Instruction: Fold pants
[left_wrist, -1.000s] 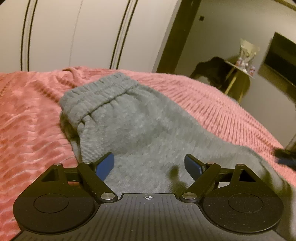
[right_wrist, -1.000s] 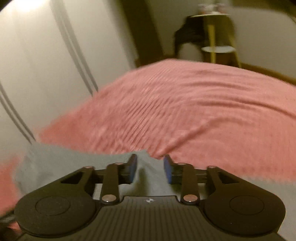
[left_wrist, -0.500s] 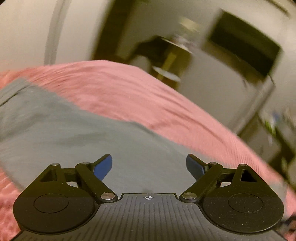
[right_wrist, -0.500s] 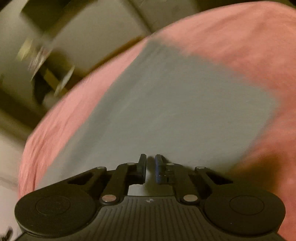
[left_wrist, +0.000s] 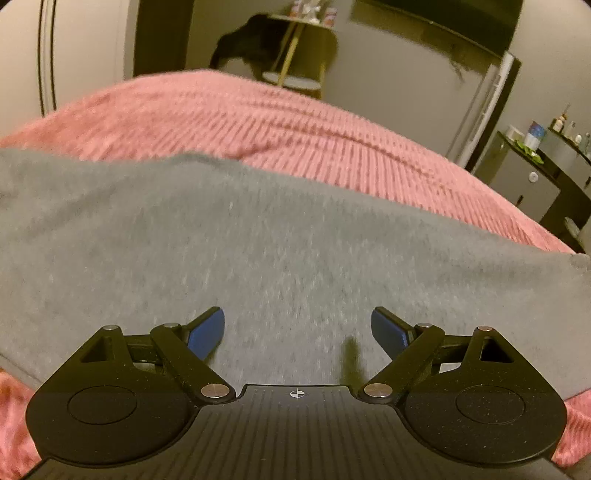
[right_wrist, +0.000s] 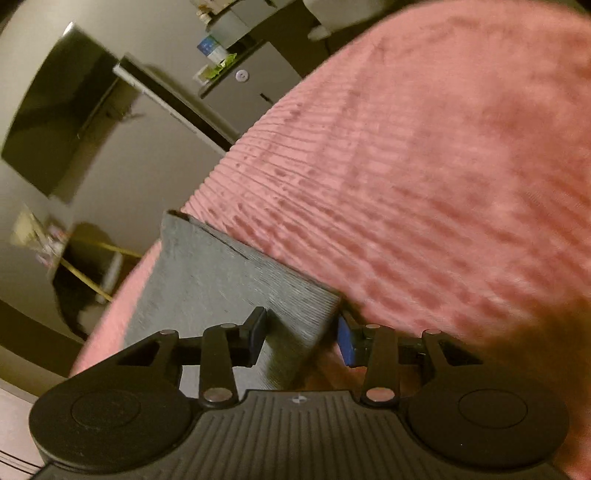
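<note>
left claw (left_wrist: 297, 332) gapes over grey pants (left_wrist: 258, 251); right claw (right_wrist: 302, 338), just reopening, seemingly straddles their edge unclamped; pink blanket (right_wrist: 424, 166) beyond.

Two matching handheld tools are seen, one per view. The left gripper (left_wrist: 297, 328) is built in matte black speckled plastic: a ribbed central plate is marked with a small white crosshair, and a round housing with an embossed disc is set at either side. Angled link arms are pinned with silver rivets, and triangular cut-outs are shown in the outer links. Blue pads (left_wrist: 207, 330) are fitted to the fingertips. The right gripper (right_wrist: 301, 338) is made the same way, ribbed plate, crosshair and silver rivets included, with one blue pad (right_wrist: 346, 343) visible.
</note>
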